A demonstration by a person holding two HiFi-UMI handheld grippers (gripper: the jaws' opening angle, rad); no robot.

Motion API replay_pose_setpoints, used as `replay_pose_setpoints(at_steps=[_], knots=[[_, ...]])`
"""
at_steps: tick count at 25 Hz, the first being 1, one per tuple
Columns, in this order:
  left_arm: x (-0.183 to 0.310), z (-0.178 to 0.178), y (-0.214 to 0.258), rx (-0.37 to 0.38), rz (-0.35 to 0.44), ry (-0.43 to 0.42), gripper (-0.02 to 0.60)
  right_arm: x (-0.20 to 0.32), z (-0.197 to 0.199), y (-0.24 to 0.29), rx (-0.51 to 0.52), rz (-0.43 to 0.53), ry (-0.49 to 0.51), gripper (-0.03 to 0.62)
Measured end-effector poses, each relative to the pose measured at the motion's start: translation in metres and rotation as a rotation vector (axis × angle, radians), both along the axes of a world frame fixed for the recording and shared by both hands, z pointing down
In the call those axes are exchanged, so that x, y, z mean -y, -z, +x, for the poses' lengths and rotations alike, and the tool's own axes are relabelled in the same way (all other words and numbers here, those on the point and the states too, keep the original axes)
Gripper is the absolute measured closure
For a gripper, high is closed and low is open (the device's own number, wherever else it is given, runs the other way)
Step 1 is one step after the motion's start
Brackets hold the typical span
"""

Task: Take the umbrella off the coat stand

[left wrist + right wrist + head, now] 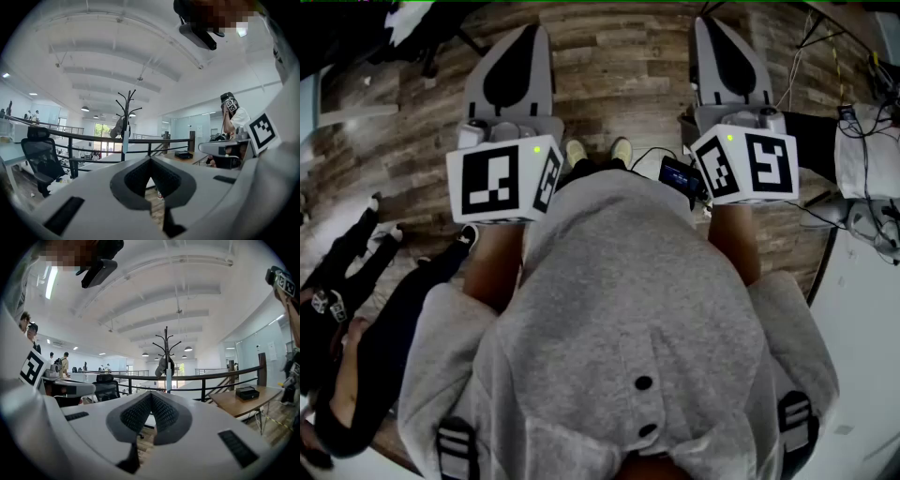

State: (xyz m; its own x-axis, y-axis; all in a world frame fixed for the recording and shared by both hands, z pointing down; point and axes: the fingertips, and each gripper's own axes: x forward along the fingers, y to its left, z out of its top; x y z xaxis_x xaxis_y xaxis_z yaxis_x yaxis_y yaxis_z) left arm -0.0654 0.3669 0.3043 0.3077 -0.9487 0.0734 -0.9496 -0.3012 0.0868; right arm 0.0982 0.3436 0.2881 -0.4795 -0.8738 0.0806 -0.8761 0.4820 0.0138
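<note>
Far ahead, beyond a railing, stands the black coat stand [126, 105] [166, 341]. A slim pale umbrella [125, 141] [168, 380] hangs straight down along its pole, beside a grey garment [119, 126] [162, 365]. My left gripper [150, 158] [532, 30] and right gripper [151, 393] [705, 23] are held level in front of my grey hoodie, side by side and well short of the stand. Both pairs of jaws meet at the tips with nothing between them.
A black railing [93, 139] [211, 376] runs between me and the stand. An office chair [40, 157] is at the left, and a wooden table [243, 401] with a black box at the right. A person [356, 356] crouches at my left; cables [862, 112] lie at the right.
</note>
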Motion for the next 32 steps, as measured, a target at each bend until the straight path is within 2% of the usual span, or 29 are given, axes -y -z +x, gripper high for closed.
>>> replay_pose_setpoints(at_steps=[9, 16, 22, 27, 32], knots=[[0.004, -0.023, 0.006, 0.013, -0.028, -0.021, 0.571, 0.004, -0.025, 0.005, 0.045, -0.043, -0.008, 0.583], [-0.006, -0.042, 0.000, 0.012, -0.005, -0.027, 0.571, -0.012, -0.055, 0.006, 0.041, -0.013, -0.001, 0.583], [-0.011, -0.052, 0.011, -0.003, 0.004, -0.012, 0.571, -0.013, -0.063, 0.020, 0.082, -0.007, -0.024, 0.583], [-0.016, -0.068, 0.014, -0.002, 0.019, -0.007, 0.571, -0.016, -0.078, 0.024, 0.066, 0.001, -0.001, 0.583], [-0.015, -0.069, 0.020, -0.002, 0.037, 0.010, 0.571, -0.008, -0.079, 0.027, 0.121, -0.011, 0.008, 0.583]])
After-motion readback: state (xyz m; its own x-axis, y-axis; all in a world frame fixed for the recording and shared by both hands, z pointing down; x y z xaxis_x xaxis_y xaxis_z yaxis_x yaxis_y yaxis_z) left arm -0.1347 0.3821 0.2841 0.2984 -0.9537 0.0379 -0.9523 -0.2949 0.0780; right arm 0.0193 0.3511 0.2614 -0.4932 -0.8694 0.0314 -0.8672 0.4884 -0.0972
